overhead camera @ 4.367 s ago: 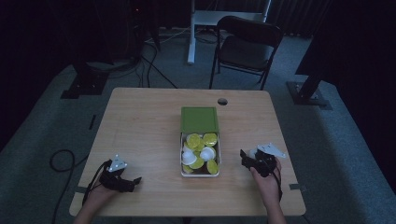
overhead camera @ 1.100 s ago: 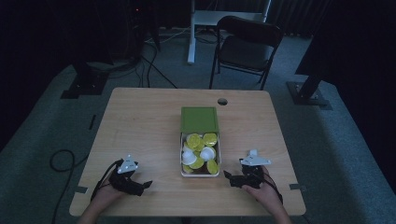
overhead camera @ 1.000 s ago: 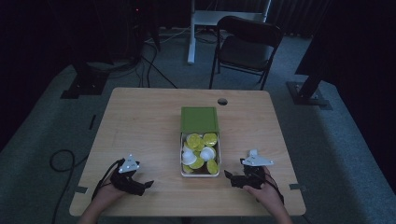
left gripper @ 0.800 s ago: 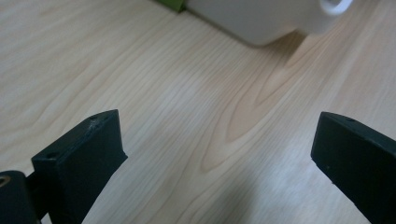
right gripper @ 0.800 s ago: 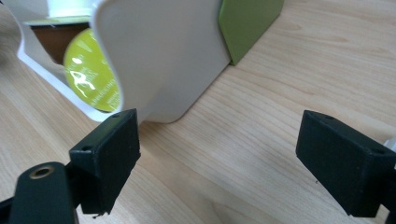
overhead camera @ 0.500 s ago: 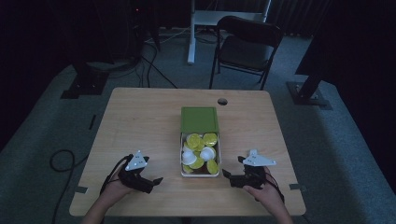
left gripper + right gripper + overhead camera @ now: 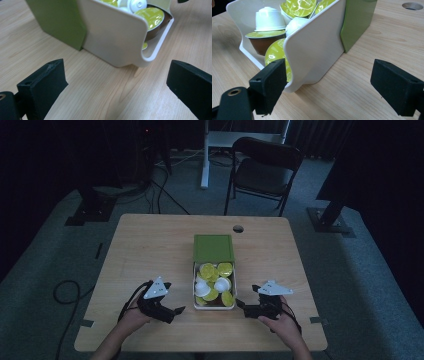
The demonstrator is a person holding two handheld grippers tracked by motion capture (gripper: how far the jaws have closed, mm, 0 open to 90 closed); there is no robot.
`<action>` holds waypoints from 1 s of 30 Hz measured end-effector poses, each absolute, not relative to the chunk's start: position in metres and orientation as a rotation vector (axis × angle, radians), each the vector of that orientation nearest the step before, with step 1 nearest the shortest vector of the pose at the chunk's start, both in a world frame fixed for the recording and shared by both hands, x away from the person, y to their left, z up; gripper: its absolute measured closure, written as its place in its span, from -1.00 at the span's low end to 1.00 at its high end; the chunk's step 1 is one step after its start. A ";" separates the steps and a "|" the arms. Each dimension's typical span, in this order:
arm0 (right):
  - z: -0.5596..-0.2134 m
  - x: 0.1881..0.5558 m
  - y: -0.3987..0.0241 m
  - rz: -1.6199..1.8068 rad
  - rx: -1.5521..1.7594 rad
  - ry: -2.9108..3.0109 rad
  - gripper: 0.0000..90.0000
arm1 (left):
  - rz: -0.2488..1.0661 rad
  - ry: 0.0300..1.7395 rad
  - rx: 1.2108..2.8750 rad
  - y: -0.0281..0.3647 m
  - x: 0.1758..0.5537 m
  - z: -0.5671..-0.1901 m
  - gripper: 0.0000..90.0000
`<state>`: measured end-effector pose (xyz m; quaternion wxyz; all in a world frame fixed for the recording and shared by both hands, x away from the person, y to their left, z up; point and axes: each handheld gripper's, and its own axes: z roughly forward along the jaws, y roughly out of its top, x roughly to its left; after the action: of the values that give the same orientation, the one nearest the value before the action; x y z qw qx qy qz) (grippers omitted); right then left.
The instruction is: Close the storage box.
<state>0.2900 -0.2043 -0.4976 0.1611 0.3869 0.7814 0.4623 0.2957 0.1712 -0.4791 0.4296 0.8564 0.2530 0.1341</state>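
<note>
Where the white tray (image 7: 214,306) sits at the middle of the wooden table (image 7: 150,250), slid partway out of its green sleeve (image 7: 213,248), we note our two grippers flanking its near end. Tray is full of coffee pods (image 7: 211,270): most with yellow-green foil lids, a few white ones (image 7: 222,284) among them. Sleeve covers the far half of the tray; the open half faces us.

Left gripper (image 7: 172,312): jaws spread wide, nothing between them but bare table. In the left gripper view (image 7: 117,82) the tray's rounded white corner (image 7: 120,37) lies ahead of the jaws, near but apart, with the green sleeve (image 7: 60,22) beyond it and a brown pod with a yellow-green lid (image 7: 150,16) showing at the open end. No contact that we can see.

Right gripper (image 7: 241,309): jaws also spread wide, holding nothing. In the right gripper view (image 7: 329,82) one jaw overlaps the tray's open corner (image 7: 312,50), just beside a yellow-green lid (image 7: 274,53); whether it touches the tray wall we cannot tell. The other jaw stands well clear over the table. A white pod (image 7: 268,18) sits atop a brown one in that corner.

Farther out: a round hole (image 7: 238,228) in the tabletop beyond the sleeve, and a dark folding chair (image 7: 265,170) on the floor behind the table.
</note>
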 end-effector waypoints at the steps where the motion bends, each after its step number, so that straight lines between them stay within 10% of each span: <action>1: -0.498 0.290 -0.204 1.318 1.105 2.234 -0.71 | 0.331 0.629 2.139 0.170 0.297 -0.479 -0.95; 30: -0.504 0.302 -0.201 1.307 1.107 2.249 -0.73 | 0.365 0.641 2.176 0.142 0.330 -0.484 -0.95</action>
<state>0.3020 -0.2007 -0.5041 0.1568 0.3867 0.7857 0.4567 0.3296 0.1416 -0.4844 0.4097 0.8639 0.2545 0.1451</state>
